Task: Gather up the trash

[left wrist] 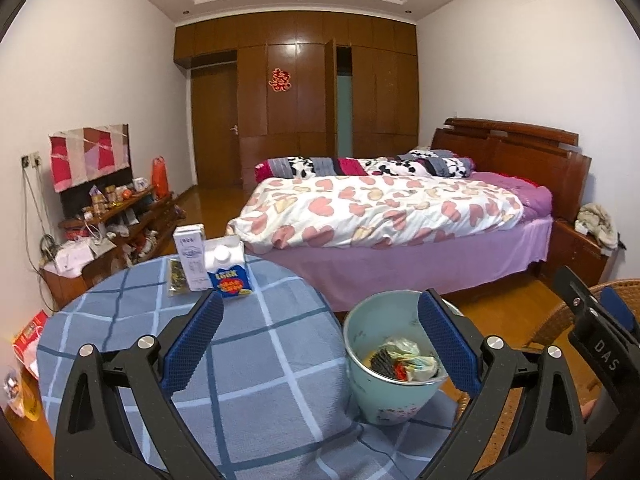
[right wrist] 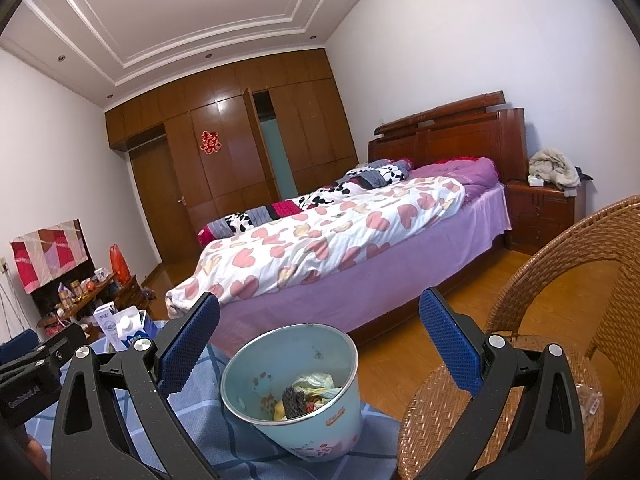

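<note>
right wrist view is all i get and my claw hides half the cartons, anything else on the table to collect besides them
Observer: Yes. The left wrist view shows a flat dark packet lying on the tablecloth, just left of the white carton.
Operator: left claw holding anything
Observer: No. The left claw is open and empty, above the cloth beside the bin.
Operator: anything off the table
Observer: A red and white package sits low beside the table's left edge. I cannot tell whether it is trash.
</note>
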### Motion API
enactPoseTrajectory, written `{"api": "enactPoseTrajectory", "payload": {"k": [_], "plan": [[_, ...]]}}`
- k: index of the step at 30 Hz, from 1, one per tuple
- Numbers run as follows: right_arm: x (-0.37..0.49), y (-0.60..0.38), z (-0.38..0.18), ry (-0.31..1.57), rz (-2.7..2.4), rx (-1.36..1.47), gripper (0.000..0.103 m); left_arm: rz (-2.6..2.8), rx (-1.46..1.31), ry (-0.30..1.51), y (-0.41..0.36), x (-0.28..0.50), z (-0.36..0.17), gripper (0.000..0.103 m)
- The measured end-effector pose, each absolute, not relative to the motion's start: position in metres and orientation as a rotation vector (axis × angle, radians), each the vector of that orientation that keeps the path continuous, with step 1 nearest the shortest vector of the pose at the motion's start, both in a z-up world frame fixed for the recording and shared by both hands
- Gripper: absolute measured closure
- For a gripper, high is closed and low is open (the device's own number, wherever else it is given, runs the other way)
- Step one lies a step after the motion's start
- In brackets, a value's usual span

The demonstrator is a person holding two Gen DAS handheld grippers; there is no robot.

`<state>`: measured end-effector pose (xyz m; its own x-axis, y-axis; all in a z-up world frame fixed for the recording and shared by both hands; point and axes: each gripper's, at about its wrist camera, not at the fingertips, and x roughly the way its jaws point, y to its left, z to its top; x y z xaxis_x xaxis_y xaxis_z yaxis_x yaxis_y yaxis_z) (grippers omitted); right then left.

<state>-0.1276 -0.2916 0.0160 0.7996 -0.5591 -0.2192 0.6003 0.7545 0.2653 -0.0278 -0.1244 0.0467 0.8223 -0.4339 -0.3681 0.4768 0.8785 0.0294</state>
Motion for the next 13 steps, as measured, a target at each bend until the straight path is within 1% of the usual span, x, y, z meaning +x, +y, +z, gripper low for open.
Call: {"api": "enactPoseTrajectory", "payload": {"k": [13], "plan": [[-0.115,-0.288,0.015,0.169,-0.612,0.333,0.005,-0.405,0.142,0.402,-0.117,-0.013,0.043,0.006]]}}
